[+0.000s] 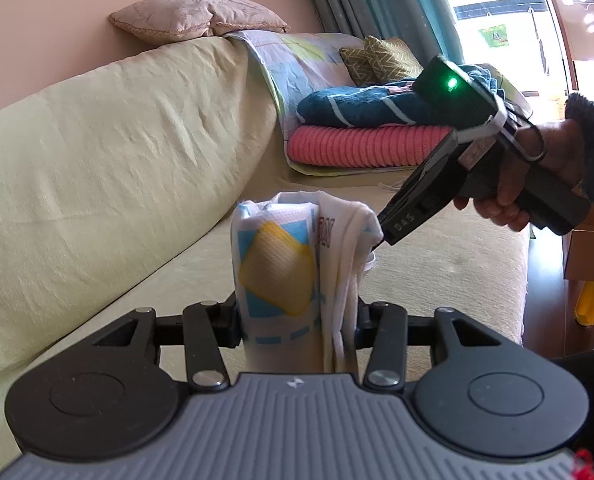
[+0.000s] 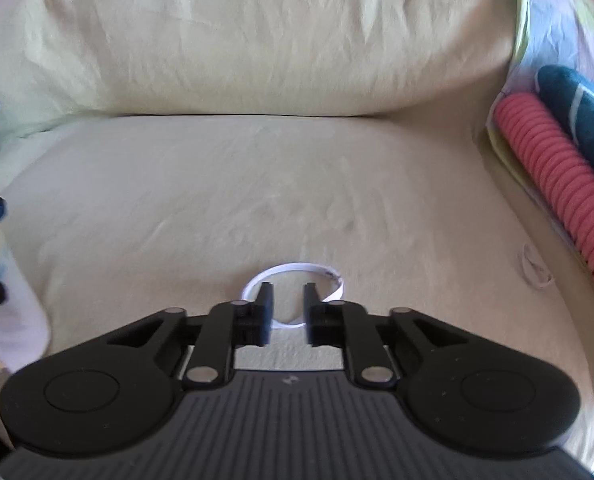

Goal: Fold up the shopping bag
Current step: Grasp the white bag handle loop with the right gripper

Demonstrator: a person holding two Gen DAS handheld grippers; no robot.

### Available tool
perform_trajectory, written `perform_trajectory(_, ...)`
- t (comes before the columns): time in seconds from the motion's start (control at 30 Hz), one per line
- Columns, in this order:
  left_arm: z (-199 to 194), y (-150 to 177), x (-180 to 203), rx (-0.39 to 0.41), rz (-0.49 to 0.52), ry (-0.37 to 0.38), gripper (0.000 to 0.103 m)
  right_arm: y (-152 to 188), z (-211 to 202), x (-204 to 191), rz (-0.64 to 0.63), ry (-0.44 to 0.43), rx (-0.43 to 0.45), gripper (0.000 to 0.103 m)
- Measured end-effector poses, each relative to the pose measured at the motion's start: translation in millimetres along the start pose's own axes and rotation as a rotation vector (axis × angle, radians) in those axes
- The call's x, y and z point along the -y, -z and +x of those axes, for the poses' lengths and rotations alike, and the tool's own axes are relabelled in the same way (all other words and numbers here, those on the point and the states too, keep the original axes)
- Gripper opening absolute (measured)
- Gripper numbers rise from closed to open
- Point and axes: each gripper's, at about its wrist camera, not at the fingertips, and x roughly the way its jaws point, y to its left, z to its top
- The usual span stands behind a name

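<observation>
The shopping bag (image 1: 277,264) is rolled into an upright white bundle with blue and yellow print, its white handles hanging down the right side. My left gripper (image 1: 297,328) is shut on the lower part of the roll, above the sofa seat. A hand holds my right gripper (image 1: 377,240), whose tip touches the handles at the roll's upper right. In the right wrist view, the right gripper (image 2: 289,292) shows a narrow gap between its fingers. A thin white loop (image 2: 297,268) curves around the fingertips, and a strip of it crosses the gap without being pinched. The bag (image 2: 5,296) is blurred at the left edge.
A pale yellow-green sofa seat (image 2: 257,200) and backrest (image 1: 97,120) fill the scene. Folded blankets, pink (image 1: 361,146) and teal (image 1: 361,106), lie on the seat's right end with patterned cushions behind. A cardboard box (image 1: 589,252) stands on the floor at right. Another small white loop (image 2: 535,268) lies near the blankets.
</observation>
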Motion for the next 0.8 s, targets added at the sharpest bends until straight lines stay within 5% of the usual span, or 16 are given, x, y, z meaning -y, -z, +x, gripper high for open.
perform_trajectory(0.17, 1, -1, -1, -0.002, -0.006, 0.0, 0.051, -10, -2, 8, 0.0, -0.001, 0.008, 0.016)
perform_trajectory(0.3, 2, -1, 0, -0.001, -0.01, 0.0, 0.052, -17, 6, 15, -0.009, 0.043, -0.019, 0.038)
perform_trajectory(0.5, 3, -1, -1, 0.0, -0.022, -0.001, 0.052, -18, 37, 34, 0.123, 0.024, -0.093, 0.025)
perform_trajectory(0.57, 3, 0, -1, 0.001, -0.028, -0.002, 0.052, -16, 43, 35, 0.134, 0.008, -0.092, 0.003)
perform_trajectory(0.63, 3, 0, -2, 0.004, -0.034, -0.003, 0.052, -17, 37, 33, 0.118, -0.014, -0.075, 0.001)
perform_trajectory(0.8, 3, 1, -5, 0.01, -0.057, -0.006, 0.052, -29, -27, 24, 0.09, -0.147, 0.121, 0.001)
